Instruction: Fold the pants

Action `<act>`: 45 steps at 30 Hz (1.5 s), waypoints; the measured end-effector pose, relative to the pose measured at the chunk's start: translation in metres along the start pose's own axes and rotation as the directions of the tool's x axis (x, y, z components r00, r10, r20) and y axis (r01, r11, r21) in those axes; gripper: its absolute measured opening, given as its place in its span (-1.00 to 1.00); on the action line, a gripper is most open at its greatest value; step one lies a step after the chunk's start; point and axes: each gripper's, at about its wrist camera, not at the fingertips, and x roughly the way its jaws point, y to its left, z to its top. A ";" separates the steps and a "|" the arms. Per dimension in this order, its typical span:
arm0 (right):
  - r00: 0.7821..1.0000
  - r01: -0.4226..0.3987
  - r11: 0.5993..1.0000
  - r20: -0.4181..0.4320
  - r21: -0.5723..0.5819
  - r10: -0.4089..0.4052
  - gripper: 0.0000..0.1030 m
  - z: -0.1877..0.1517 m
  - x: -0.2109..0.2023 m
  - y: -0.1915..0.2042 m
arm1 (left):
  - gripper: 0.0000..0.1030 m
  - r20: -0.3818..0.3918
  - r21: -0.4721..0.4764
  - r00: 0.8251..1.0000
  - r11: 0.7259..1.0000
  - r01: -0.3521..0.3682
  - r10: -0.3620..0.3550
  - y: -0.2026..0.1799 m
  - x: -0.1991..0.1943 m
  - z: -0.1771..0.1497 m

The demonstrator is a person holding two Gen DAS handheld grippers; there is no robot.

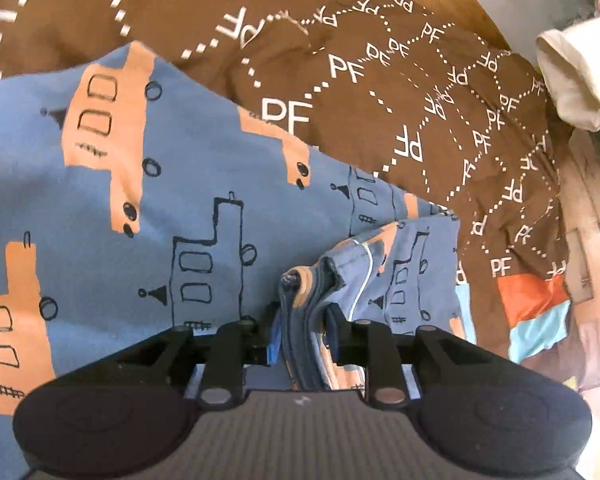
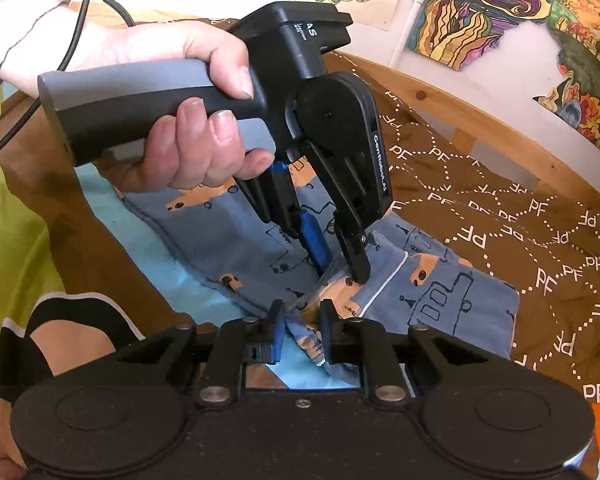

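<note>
On bedspread (image 2: 540, 216), both tongs pinching pants (image 2: 440, 292)

I see my left gripper (image 2: 342, 268) angled down toward 5 o'clock, its 2 fingers pinched on bunched cloth, my left hand (image 2: 188, 120) wrapped around its handle. My right gripper (image 2: 302, 330) is clamped likewise at 12 o'clock.

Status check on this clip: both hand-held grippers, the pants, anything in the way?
Left hand-held gripper shut on pants. Right hand-held gripper shut on same bunched edge. Pants partly folded on brown bedspread. Nothing blocking.
</note>
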 end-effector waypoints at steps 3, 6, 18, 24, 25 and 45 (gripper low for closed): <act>1.000 -0.012 0.999 -0.002 0.032 0.012 -0.67 -0.001 0.000 -0.004 | -0.67 0.020 0.071 0.999 0.997 -0.042 0.041 -0.014 -0.003 -0.003; 1.000 -0.023 0.997 -0.001 0.067 0.023 -0.69 -0.001 0.000 -0.008 | -0.73 0.034 0.118 0.997 0.990 -0.073 0.069 -0.022 -0.006 -0.006; 1.000 -0.025 0.990 0.013 0.138 0.023 -0.75 0.003 -0.007 -0.012 | -0.82 0.150 0.285 0.980 0.944 -0.167 0.128 -0.052 -0.029 -0.021; 0.999 -0.038 0.985 0.030 0.168 0.033 -0.77 0.012 -0.009 -0.012 | -0.82 0.156 0.260 0.981 0.954 -0.150 0.112 -0.041 -0.041 -0.018; 0.999 -0.043 0.982 0.030 0.183 0.039 -0.77 0.014 -0.009 -0.013 | -0.82 0.157 0.255 0.981 0.955 -0.150 0.112 -0.039 -0.044 -0.017; 0.980 -0.197 0.950 0.062 0.241 0.188 -0.77 0.054 0.025 0.029 | -0.82 0.181 0.246 0.956 0.930 -0.273 0.232 0.012 -0.088 -0.017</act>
